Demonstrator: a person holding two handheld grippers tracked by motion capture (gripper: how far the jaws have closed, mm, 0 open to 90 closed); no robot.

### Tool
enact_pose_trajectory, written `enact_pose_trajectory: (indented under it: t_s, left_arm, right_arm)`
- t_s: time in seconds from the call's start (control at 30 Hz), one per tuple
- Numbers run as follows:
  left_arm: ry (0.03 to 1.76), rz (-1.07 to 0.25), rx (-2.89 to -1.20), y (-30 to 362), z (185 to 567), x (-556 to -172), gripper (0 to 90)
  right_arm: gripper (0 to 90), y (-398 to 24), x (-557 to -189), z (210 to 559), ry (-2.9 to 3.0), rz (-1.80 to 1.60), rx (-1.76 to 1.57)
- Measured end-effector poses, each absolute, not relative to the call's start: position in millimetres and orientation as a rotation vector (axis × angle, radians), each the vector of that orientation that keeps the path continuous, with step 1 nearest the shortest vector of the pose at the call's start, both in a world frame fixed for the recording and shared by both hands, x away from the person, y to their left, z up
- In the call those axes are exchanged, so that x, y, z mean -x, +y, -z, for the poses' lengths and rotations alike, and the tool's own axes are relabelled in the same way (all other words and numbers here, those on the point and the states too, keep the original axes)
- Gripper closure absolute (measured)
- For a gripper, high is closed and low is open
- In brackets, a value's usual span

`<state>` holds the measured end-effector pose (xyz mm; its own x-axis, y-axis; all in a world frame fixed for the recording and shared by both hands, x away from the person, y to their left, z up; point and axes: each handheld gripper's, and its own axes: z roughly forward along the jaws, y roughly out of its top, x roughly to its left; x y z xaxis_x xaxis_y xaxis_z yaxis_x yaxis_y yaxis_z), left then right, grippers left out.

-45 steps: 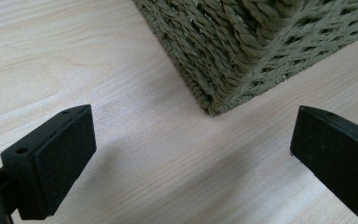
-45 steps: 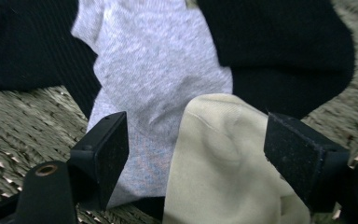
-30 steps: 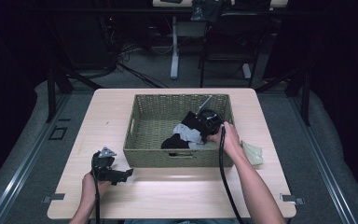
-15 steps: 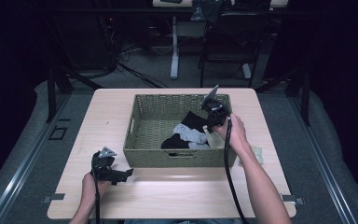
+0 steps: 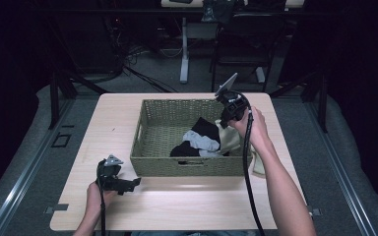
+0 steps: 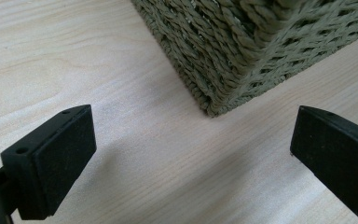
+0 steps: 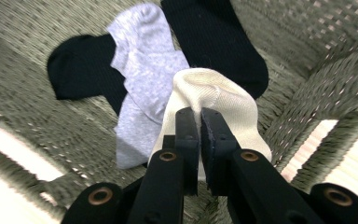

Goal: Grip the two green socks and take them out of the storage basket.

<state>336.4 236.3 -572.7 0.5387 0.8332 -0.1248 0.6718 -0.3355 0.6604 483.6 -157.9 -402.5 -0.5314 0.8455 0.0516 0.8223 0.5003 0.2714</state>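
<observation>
A woven green basket (image 5: pixel 192 166) stands mid-table with a grey sock (image 5: pixel 202 142) and black socks (image 5: pixel 206 127) in it. My right gripper (image 5: pixel 225 122) is raised over the basket's right side, shut on a cream sock (image 5: pixel 231 140) that hangs from its jaws. In the right gripper view the jaws (image 7: pixel 199 114) pinch the cream sock's (image 7: pixel 214 91) top edge above the grey sock (image 7: pixel 144 70) and a black sock (image 7: pixel 214 37). My left gripper (image 5: pixel 130 183) rests open on the table by the basket's front left corner (image 6: pixel 242 56), with nothing between its jaws (image 6: pixel 191 149).
A pale cloth (image 5: pixel 258 164) lies on the table against the basket's right side, under the right forearm. Bare wooden tabletop (image 5: pixel 113 123) stretches left of the basket. Dark chairs and table legs stand beyond the far edge.
The right gripper has risen out of the basket, pulling the cream sock up off the pile. The left gripper has stayed put.
</observation>
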Motion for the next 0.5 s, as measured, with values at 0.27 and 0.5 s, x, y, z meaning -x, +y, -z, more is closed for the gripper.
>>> enact_pose_trajectory:
  t_s: [0.27, 0.5]
  left_arm:
    - [1.207, -0.306, -2.107, 236.2, 572.7, -336.5, 0.2]
    - [1.202, -0.304, -2.109, 236.0, 572.7, -336.5, 0.1]
  right_arm:
    - [86.2, -152.0, -481.5, 373.7, 2.632, -0.417, -1.440]
    - [86.1, -146.4, -478.6, 353.1, 2.617, -0.429, -1.415]
